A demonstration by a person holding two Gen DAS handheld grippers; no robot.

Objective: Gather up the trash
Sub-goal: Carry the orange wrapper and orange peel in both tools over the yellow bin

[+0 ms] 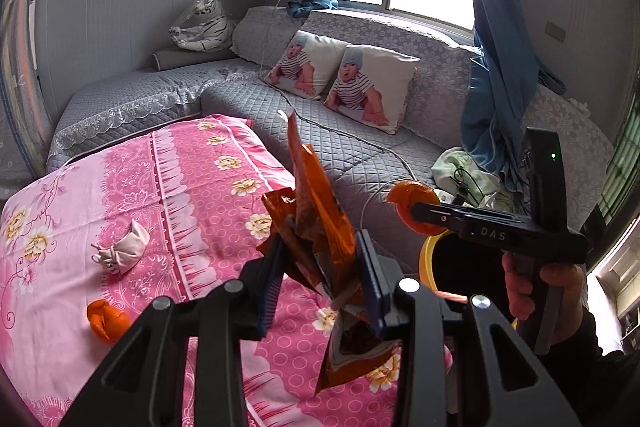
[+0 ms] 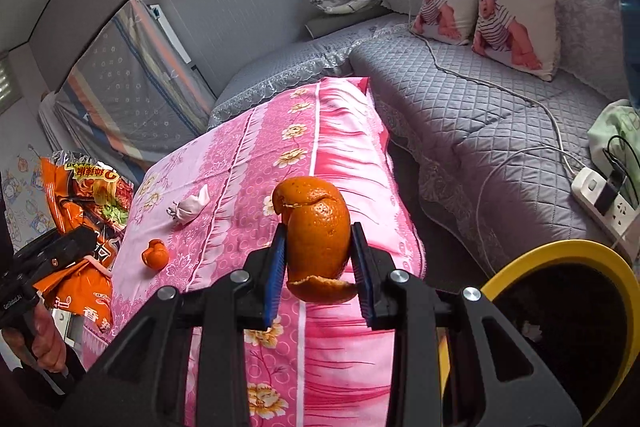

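The left tongs (image 1: 320, 279) are clamped on a crumpled orange wrapper (image 1: 316, 211), which sticks up above the pads and hangs below them at the centre of the left wrist view. In the right wrist view the same wrapper (image 2: 84, 219) shows at the left edge, with noodles printed on it and the left tongs (image 2: 64, 247) gripping its middle.

The right tongs (image 2: 318, 263) are clamped on a curled orange peel (image 2: 316, 235), held upright between the 2 blue pads (image 2: 276, 275) at the centre of that frame. From the left wrist camera the peel (image 1: 412, 203) appears right of centre at the tip of the right tongs (image 1: 420, 211), with a hand (image 1: 536, 291) on the handle at the lower right.

A bin (image 2: 560, 267) with a yellow rim and dark inside sits at the lower right of the right wrist view, just beside the table; the peel is above the table edge, left of the rim. In the left view only part of the rim (image 1: 428, 251) shows, behind the tongs.

The table (image 1: 120, 179) wears a pink flowered cloth. On it lie a second peel (image 1: 106, 319) at the lower left and a crumpled tissue (image 1: 120, 255) just above it, apart from each other.

A grey sofa (image 1: 360, 147) behind the table carries 2 cushions (image 1: 344, 83) printed with a baby.
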